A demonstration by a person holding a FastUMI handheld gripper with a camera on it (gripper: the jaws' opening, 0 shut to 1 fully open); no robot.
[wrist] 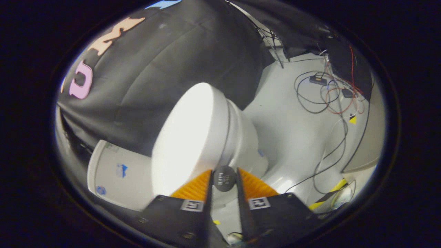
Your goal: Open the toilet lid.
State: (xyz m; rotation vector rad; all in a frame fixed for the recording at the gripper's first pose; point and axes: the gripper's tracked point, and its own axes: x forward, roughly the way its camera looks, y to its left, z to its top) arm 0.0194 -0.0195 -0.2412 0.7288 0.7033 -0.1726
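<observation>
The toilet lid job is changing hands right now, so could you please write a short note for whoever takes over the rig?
Gripper: fingers closed on a small dark knob at the front edge of the toilet lid; both fingers appear to press on it.
Toilet lid: down on the bowl, with the tank behind it against the booth's wall.
Done: knob grasped.
Left: swing the lid up towards the tank, then release.
Cables lie on the floor beyond the toilet.

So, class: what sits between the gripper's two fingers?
In the gripper view, a small dark round knob sits between the gripper's fingers, at the edge of the toilet lid; whether they press it is unclear.
</observation>
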